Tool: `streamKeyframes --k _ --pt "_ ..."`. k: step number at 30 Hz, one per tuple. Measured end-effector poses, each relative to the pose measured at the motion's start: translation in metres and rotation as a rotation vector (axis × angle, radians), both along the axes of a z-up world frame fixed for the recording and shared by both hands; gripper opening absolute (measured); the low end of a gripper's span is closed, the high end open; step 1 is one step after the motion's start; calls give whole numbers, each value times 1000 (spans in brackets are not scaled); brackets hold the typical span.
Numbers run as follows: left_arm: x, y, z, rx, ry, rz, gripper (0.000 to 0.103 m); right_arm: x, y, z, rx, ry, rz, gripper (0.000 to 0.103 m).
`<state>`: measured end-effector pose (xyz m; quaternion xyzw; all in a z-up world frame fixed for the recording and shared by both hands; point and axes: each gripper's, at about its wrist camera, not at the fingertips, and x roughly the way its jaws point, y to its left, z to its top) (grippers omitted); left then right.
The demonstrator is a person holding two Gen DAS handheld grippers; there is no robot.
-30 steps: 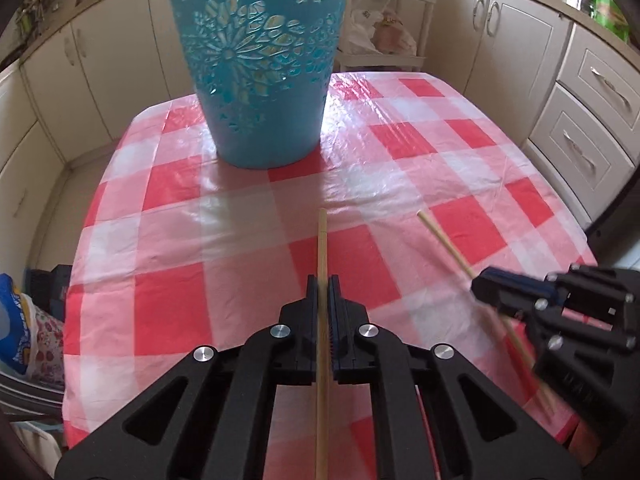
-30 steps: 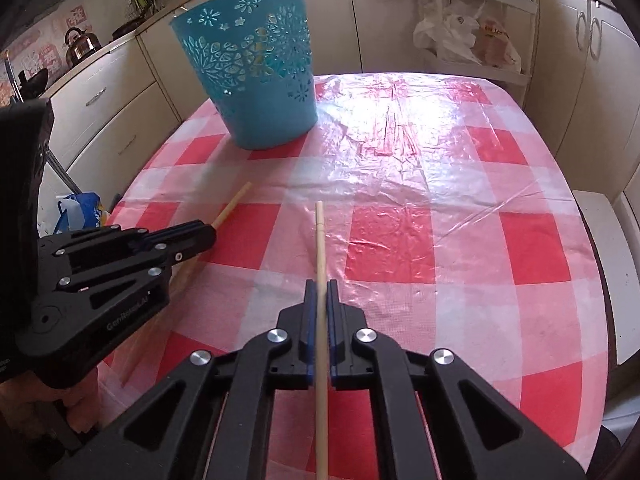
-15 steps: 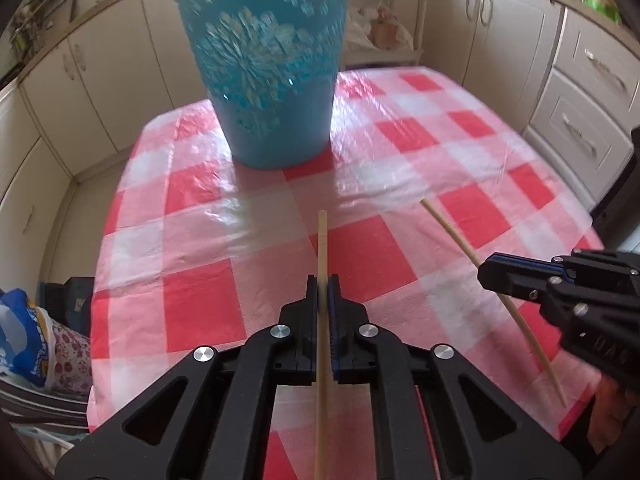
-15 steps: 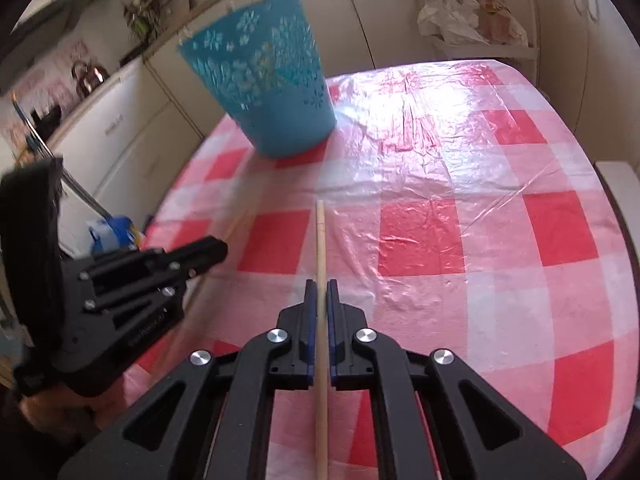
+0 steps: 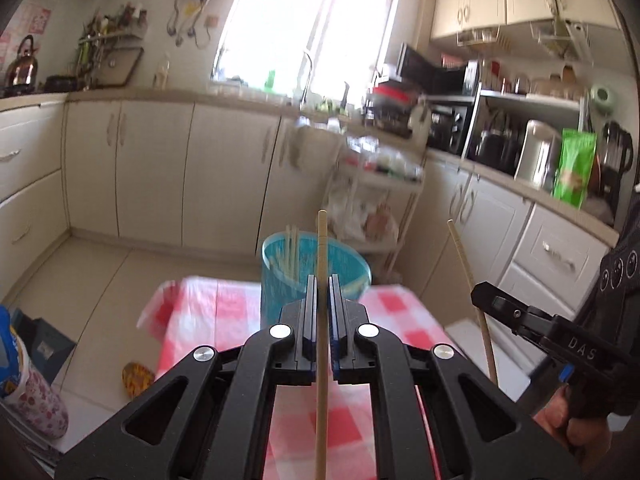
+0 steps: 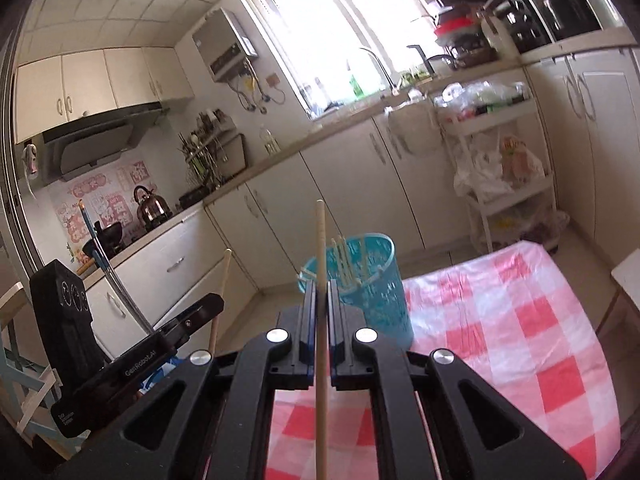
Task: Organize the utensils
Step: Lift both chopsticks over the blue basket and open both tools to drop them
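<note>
I'm looking out over the kitchen from both tools. The worktop (image 6: pixel 520 344) with its red-and-white checked cloth fills the lower right of the right wrist view; in the left wrist view it shows as a narrower band beyond the fingers (image 5: pixel 192 308).

The blue bin (image 6: pixel 368 288) stands on the worktop's far end, at about 12 o'clock from each tool, upright, open at the top. I can see several sticks (image 6: pixel 346 264) leaning inside it, their tips above the rim. In the left view it's the same bin (image 5: pixel 280 276), half hidden behind my own fingers.

Left tool (image 5: pixel 323 292): jaws together, clamped on a stick (image 5: pixel 322 248) that runs straight up the middle of the frame, its tip reading just above the bin's rim. From the right wrist view I pick up that same left tool at 9 o'clock (image 6: pixel 212 306), off the edge of the worktop, its stick poking up past the fingers.

Right tool (image 6: pixel 321 296): jaws together too, clamped on its own stick (image 6: pixel 320 240), tip up past the bin's rim in the picture. In the left view it sits at 3 o'clock (image 5: pixel 480 294), with a hand (image 5: pixel 560 420) gripping its handle below.

Both sticks are clear of the bin, neither touching it.
</note>
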<state>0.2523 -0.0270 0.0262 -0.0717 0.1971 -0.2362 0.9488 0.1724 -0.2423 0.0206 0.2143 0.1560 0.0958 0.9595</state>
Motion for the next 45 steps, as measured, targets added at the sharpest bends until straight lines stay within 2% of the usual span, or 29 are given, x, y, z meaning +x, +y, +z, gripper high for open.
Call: streamKeyframes --k 9,15,19,24,32,37,40,41,44,45 --pt "50 -10 47 -105 -120 9 5 69 7 46 -19 -177 -85 6" --pt "99 -25 55 -180 -156 42 5 123 5 55 -19 -225 -129 6" --pt "134 -35 43 -226 -140 73 5 157 3 42 -5 -208 -150 6" --pt "165 -43 12 -266 -102 123 5 186 2 10 -7 -137 -175 6" --pt "177 -47 -43 -184 -4 125 5 184 1 -34 -31 -32 -173 8" --pt "152 -36 -48 -140 19 145 8 158 -4 -41 -27 4 -165 16" --pt "129 -31 -44 -96 32 156 33 133 -7 -38 -30 18 -156 21" --pt "120 -29 -42 -85 30 166 46 123 -8 -37 -34 21 -153 26" --pt "89 -21 -36 -35 37 188 63 91 -8 -33 -55 36 -155 43" --pt "78 -19 -34 -16 41 198 71 80 -7 -31 -61 44 -155 48"
